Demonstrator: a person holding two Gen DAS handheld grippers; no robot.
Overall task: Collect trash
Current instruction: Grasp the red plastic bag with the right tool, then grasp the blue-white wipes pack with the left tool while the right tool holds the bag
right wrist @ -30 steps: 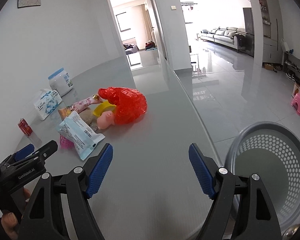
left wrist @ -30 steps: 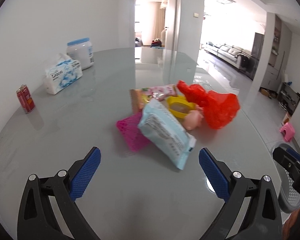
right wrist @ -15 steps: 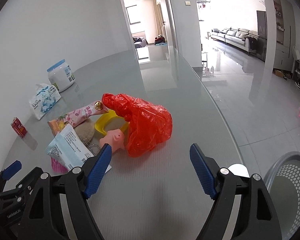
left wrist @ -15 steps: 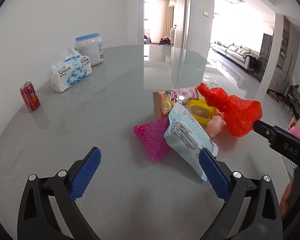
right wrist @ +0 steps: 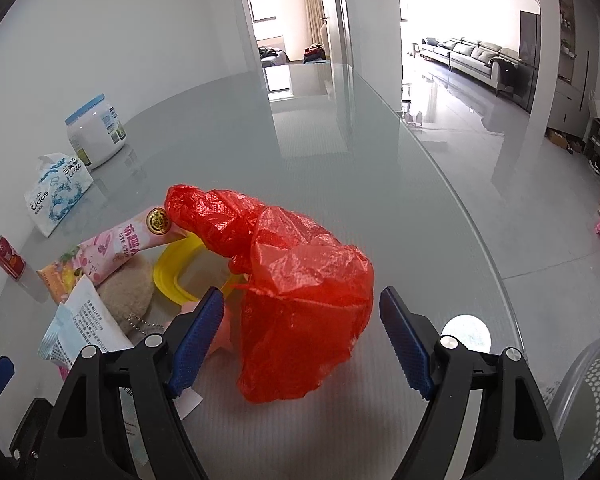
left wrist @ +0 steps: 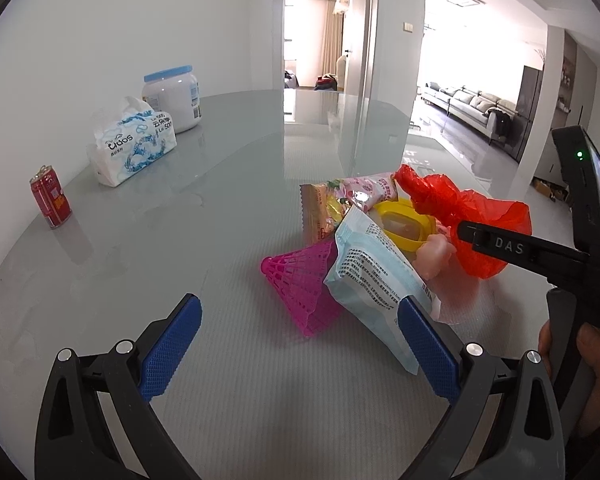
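Note:
A heap of trash lies on the grey glass table (left wrist: 220,240). It holds a crumpled red plastic bag (right wrist: 300,280), a pale blue wipes packet (left wrist: 376,280), a pink mesh cone (left wrist: 300,280), a yellow ring lid (left wrist: 404,224), a pink pig toy (left wrist: 434,254) and snack wrappers (left wrist: 370,190). My right gripper (right wrist: 300,320) is open, low over the near end of the red bag. The bag shows between its blue pads (right wrist: 198,336), and they do not press it. My left gripper (left wrist: 300,332) is open and empty just short of the wipes packet.
At the far left stand a red can (left wrist: 50,202), a tissue pack (left wrist: 132,144) and a white jar with a blue lid (left wrist: 172,96). A grey perforated basket (right wrist: 592,392) sits below the table's right edge. A hand (left wrist: 580,360) grips the right tool.
My right gripper has swung left from beside the basket to the red bag, which now fills the space between its fingers. It has entered the left wrist view. The left gripper shifted slightly.

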